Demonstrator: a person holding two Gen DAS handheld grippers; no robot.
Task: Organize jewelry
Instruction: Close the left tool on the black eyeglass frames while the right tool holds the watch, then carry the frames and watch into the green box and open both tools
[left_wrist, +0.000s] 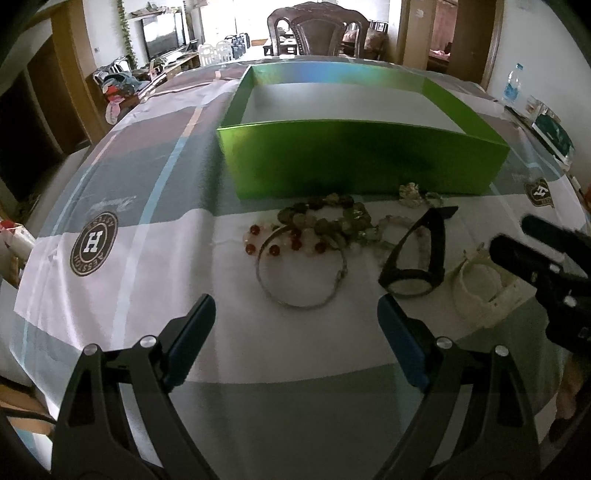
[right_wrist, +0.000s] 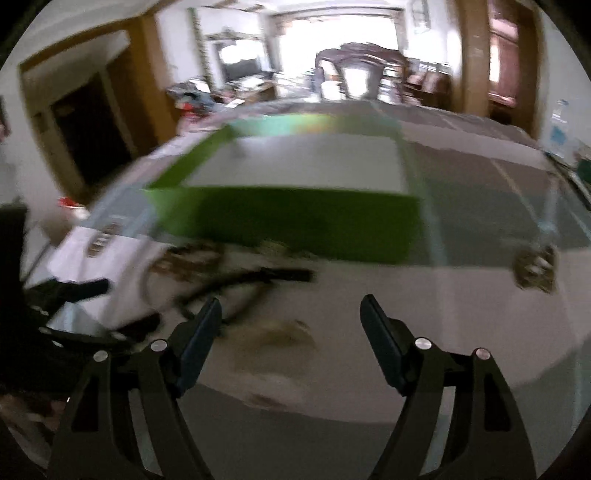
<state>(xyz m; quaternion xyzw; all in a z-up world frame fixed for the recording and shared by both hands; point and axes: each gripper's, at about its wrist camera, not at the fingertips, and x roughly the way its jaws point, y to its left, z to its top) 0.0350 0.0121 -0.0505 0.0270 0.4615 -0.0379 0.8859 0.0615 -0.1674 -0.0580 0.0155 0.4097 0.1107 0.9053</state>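
Observation:
A pile of jewelry lies on the tablecloth in front of an open green box: a silver bangle, a red and white bead bracelet, a dark bead necklace, a black watch and a white watch. My left gripper is open and empty just short of the bangle. My right gripper is open and empty; in the left wrist view it hovers over the white watch. The right wrist view is blurred; the green box and black watch show there.
A small bead cluster lies against the box front. The tablecloth carries round logos. A water bottle and a green packet stand at the far right. A wooden chair stands behind the table.

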